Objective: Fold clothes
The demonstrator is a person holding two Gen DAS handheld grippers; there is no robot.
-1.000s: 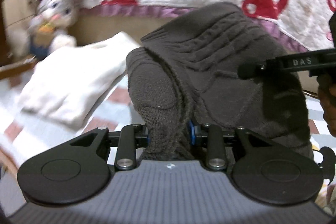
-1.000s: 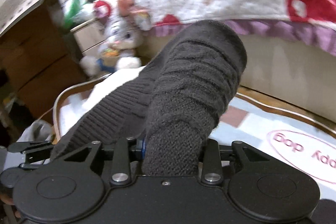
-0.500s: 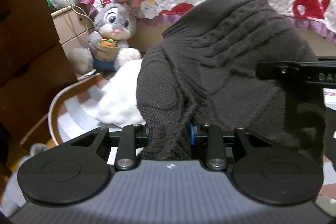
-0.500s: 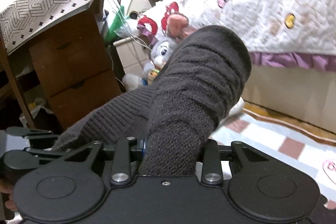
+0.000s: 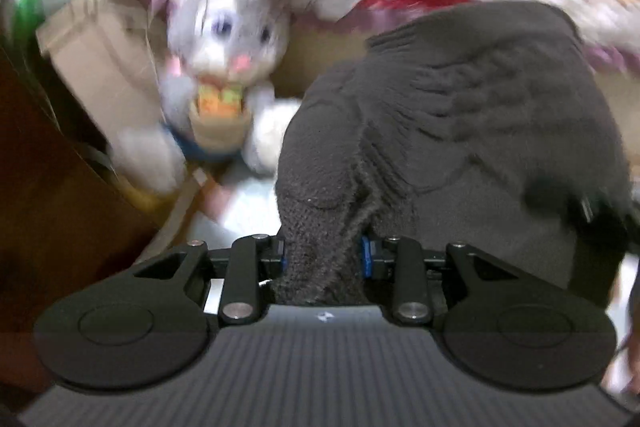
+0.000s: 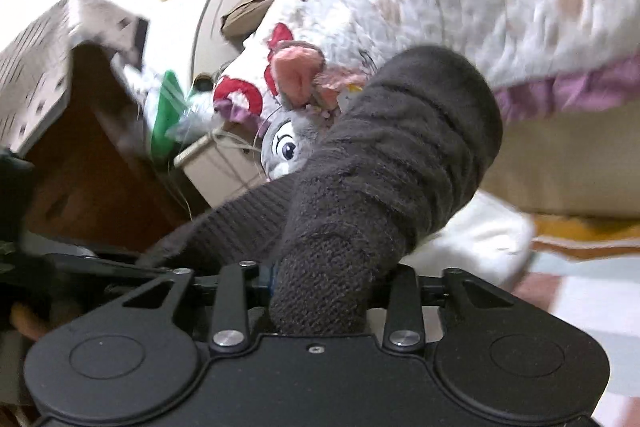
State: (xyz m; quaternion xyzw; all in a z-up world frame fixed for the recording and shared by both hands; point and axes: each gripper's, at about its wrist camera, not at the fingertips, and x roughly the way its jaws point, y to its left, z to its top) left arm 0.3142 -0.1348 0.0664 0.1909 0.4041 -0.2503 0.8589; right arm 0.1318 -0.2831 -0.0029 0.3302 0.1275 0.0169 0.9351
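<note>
A dark grey knitted sweater [image 5: 460,131] bulges up in front of my left gripper [image 5: 322,251], which is shut on a bunched fold of it. In the right wrist view the same sweater [image 6: 392,163] rises as a thick roll from my right gripper [image 6: 324,279]. Its jaws are opening, and the knit still fills the gap between them. The fingertips of both grippers are hidden by the cloth. The left gripper's black frame [image 6: 80,259] shows at the left edge of the right wrist view.
A grey plush rabbit [image 5: 228,67] sits close ahead beside a wooden cabinet [image 6: 88,163]. A folded white cloth [image 6: 472,239] lies on the checked rug [image 6: 580,287]. The white quilt with red prints [image 6: 480,7] hangs over the bed behind.
Both views have swung toward the rabbit and the cabinet, with the sweater carried along between the two grippers. The rabbit now looms much closer in the left wrist view.
</note>
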